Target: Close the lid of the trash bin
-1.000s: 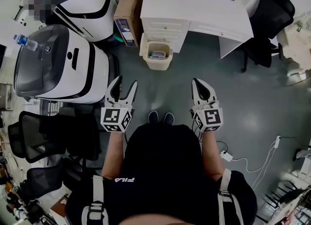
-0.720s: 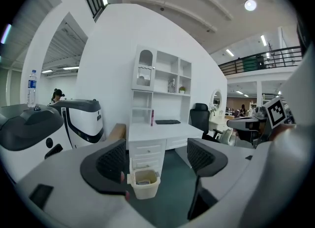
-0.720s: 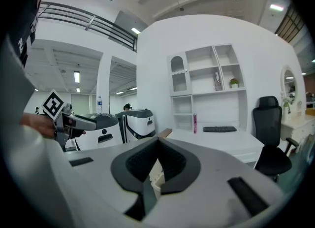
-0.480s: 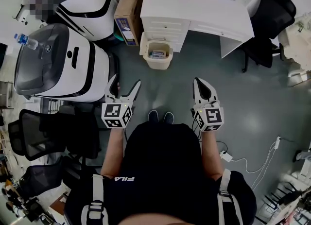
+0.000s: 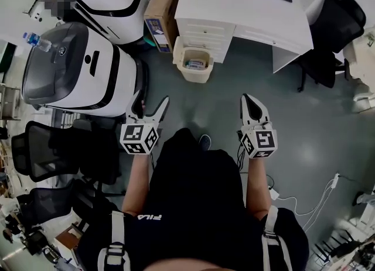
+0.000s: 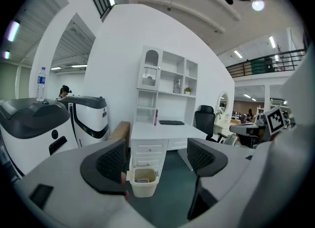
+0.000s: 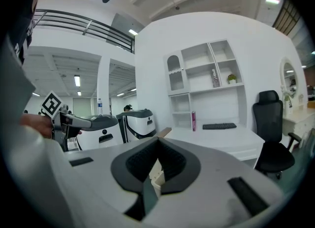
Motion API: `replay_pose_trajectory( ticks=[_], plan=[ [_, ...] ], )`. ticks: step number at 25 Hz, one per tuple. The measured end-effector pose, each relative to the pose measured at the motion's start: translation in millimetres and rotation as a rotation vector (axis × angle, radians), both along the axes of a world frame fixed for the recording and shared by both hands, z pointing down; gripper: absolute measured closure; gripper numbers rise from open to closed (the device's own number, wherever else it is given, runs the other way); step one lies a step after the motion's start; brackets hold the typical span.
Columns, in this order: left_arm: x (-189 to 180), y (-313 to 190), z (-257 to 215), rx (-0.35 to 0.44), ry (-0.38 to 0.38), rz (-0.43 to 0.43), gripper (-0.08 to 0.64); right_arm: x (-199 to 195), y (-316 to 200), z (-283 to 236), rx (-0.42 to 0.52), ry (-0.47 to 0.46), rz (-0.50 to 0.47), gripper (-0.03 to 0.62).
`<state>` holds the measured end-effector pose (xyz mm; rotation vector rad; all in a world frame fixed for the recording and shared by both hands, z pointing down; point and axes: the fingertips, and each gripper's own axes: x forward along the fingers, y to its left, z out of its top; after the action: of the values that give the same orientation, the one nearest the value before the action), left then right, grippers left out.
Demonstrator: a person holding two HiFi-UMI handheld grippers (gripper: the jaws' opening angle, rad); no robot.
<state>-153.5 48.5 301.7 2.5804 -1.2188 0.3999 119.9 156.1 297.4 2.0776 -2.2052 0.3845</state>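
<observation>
- Open bin! The trash bin [image 5: 195, 62] sits on the floor, tight against the drawer front of the white desk [image 5: 246, 12], towards the desk's left end. You can look straight down into it: litter inside, nothing covering the mouth.
- So the closing is all still to do, and neither gripper is touching the bin. I can't pick out the lid itself from here; it may be folded back on the desk side.
- The left gripper [image 5: 151, 97] is well short of the desk and aimed towards it. Its jaws have just been opening and now stand wide apart with nothing between them; the bin only shows far off through the gap.
- The right gripper [image 5: 247, 97] is also well short of the desk, jaws pressed together, holding nothing.
- The bin stands upright with its mouth to the ceiling. As I read it, its long axis runs floor to rim.
- What's left, by my reckoning: get up to the desk, find the lid, and swing it down over the mouth.
</observation>
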Motion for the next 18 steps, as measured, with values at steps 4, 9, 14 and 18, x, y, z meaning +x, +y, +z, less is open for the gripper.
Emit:
replay_pose_trajectory(
  ticks=[4,9,14,18],
  plan=[
    [-3,-4,0,0.003,0.006,-0.026,0.163,12,-2,5,0.010,0.011,0.044,0.588],
    [6,-26,6,0.007,0.009,-0.016,0.163,15,-22,8,0.012,0.023,0.031,0.589],
    [18,-58,18,-0.006,0.020,0.006,0.163,18,-46,11,0.016,0.023,0.050,0.588],
    [31,-89,17,-0.014,0.029,0.023,0.163,23,-69,10,0.005,0.027,0.055,0.588]
  ],
)
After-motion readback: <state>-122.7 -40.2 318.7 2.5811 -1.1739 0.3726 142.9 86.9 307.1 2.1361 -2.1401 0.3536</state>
